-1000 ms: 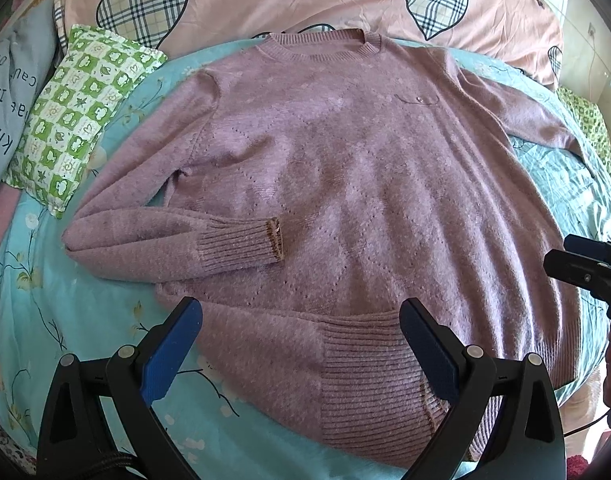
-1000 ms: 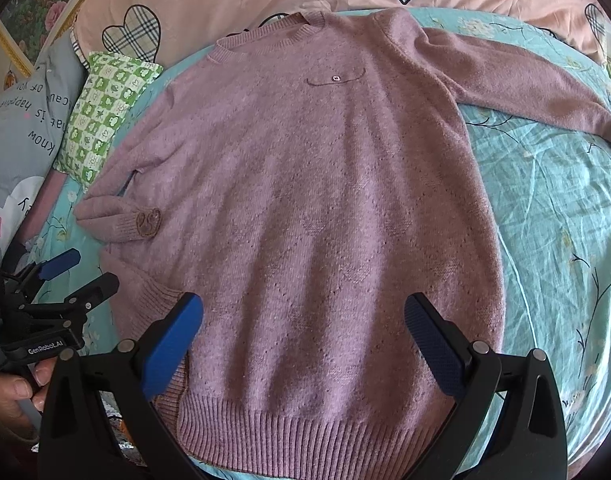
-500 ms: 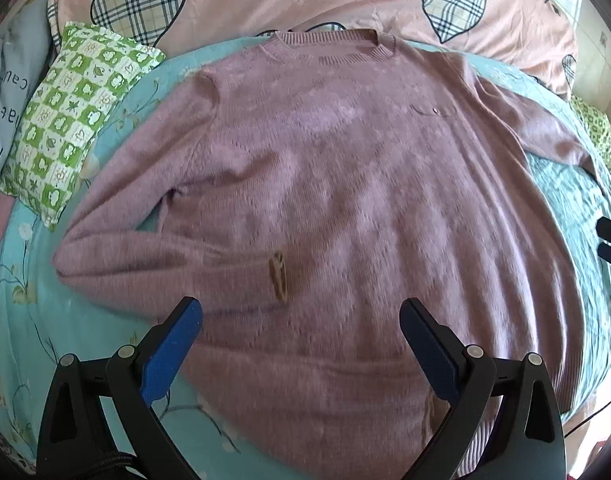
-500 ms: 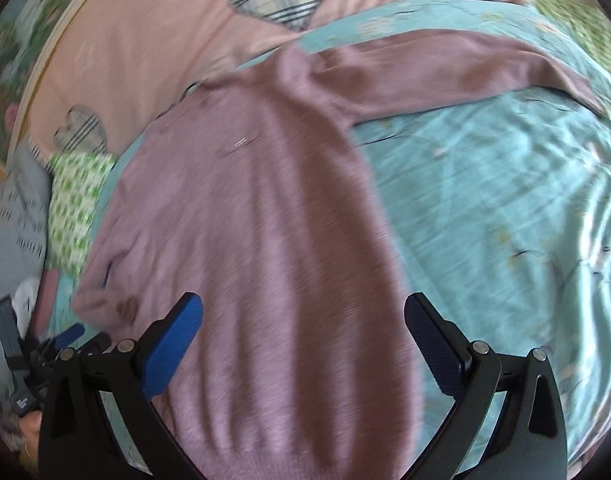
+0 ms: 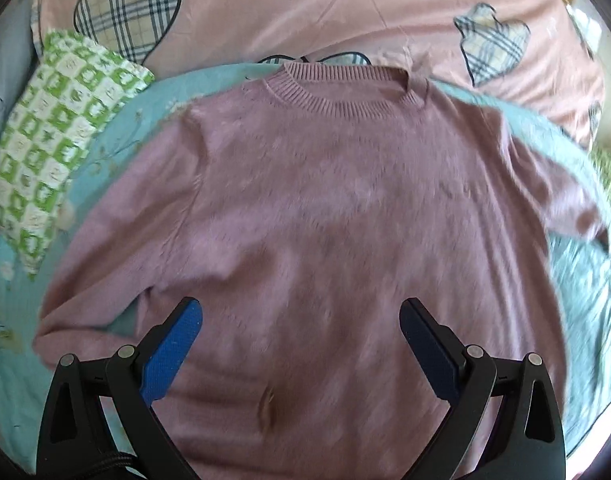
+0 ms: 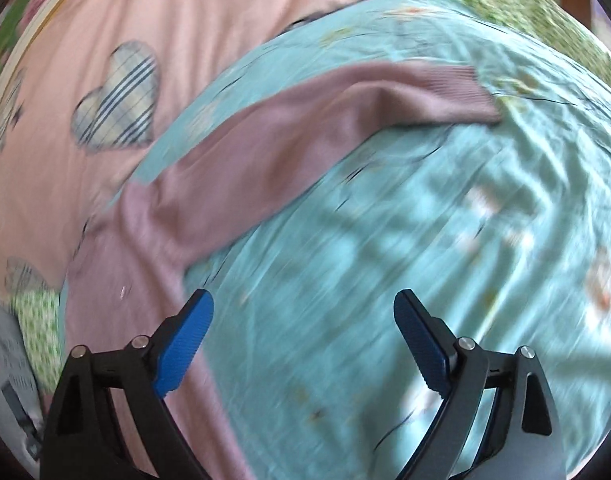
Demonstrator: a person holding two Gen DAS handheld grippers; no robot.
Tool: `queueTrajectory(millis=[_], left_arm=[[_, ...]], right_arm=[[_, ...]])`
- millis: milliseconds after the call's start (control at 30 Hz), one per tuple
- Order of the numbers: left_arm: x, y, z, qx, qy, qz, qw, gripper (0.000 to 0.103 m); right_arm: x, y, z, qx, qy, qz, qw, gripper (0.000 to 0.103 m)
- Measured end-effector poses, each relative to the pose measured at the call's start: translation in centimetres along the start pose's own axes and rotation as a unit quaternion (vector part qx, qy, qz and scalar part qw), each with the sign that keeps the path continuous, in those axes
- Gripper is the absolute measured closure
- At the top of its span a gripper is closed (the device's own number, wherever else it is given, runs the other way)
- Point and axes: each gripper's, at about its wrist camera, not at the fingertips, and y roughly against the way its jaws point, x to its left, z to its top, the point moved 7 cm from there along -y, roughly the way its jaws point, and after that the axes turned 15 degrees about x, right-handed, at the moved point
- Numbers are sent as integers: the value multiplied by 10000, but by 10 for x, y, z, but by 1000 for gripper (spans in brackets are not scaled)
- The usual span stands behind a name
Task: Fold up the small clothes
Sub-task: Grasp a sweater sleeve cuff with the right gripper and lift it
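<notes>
A mauve knit sweater lies flat, front up, on a teal bedsheet, neck away from me. Its left sleeve is folded across the body, the cuff lying near the hem. My left gripper is open and empty, hovering over the lower body of the sweater. In the right wrist view the other sleeve stretches out over the sheet, its ribbed cuff at the far end. My right gripper is open and empty above bare sheet, just right of the sweater's side.
A green-and-white checked pillow lies left of the sweater. A pink quilt with plaid hearts covers the far side of the bed. A green patterned pillow lies beyond the outstretched sleeve. The view is motion-blurred.
My left gripper moved forward over the sweater body, past the folded cuff. My right gripper swung right, off the sweater body, and now faces the outstretched sleeve. Both stayed open.
</notes>
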Motion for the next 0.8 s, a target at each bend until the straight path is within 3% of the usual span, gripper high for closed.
queueTrajectory(millis=[200, 300, 433, 500, 567, 600, 700, 800], left_arm=[[-1, -21, 37, 95, 193, 53, 9998, 4], [-1, -39, 51, 244, 343, 12, 9991, 4], [-3, -57, 62, 334, 424, 58, 9985, 4], [-3, -66, 66, 380, 441, 100, 9983, 4], [-4, -74, 67, 430, 430, 154, 9980, 4], [-3, -78, 66, 462, 426, 178, 9979, 4], [1, -80, 65, 427, 428, 165, 9980, 4], [6, -79, 57, 420, 422, 105, 9982, 4]], right_arm=[[-63, 4, 64, -315, -1151, 290, 9924, 17], [-96, 3, 90, -525, -1798, 580, 9806, 20], [-121, -9, 113, -612, -2331, 748, 9676, 34], [-125, -9, 126, -793, -2263, 549, 9693, 43], [-118, -10, 136, -853, -2036, 416, 9744, 73], [-114, -12, 139, -843, -1946, 411, 9764, 95], [-93, -2, 140, -1048, -1578, 315, 9814, 95], [-45, 9, 138, -1180, -998, 668, 9857, 95]])
